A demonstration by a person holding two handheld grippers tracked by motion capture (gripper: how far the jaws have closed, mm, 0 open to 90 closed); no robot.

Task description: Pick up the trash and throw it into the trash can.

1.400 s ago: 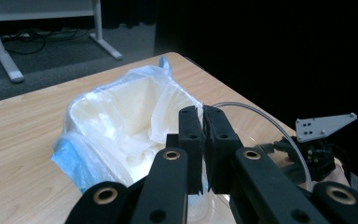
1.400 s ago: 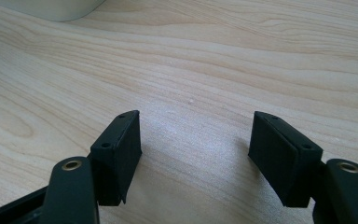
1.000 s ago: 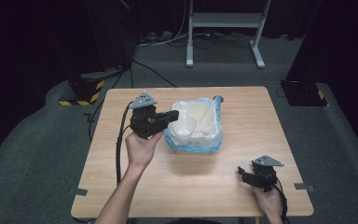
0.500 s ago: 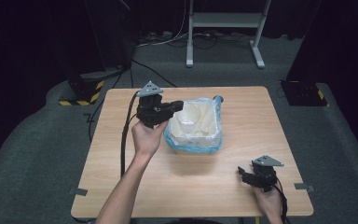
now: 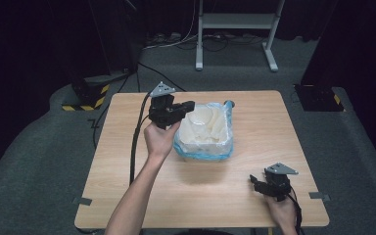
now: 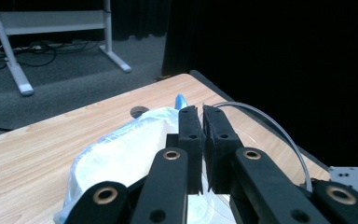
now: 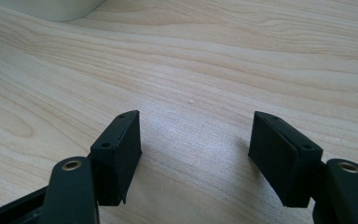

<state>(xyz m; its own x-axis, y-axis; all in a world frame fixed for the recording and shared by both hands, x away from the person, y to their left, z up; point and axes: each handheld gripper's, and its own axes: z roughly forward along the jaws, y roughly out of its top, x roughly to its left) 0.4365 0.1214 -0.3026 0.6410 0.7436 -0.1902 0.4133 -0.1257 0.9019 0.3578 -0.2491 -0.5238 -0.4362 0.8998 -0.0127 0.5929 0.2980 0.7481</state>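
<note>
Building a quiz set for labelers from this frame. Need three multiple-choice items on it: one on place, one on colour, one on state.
1. Where does the right tool sit?
A. Over the container
B. Near the table's front right corner
C. At the far left edge

2. What colour is the bag lining the container?
A. Light blue, see-through
B. Red
C. Black

3. How do the left tool's jaws stand?
A. Wide apart over bare wood
B. Closed on the thin clear lid
C. Closed on a cable

Answers:
1. B: in the high view it rests low on the wooden table, by the front right corner, apart from the container.
2. A: pale blue film shows around the container's rim and sides.
3. B: in the left gripper view the jaws meet with the clear edge pinched between them.
</note>
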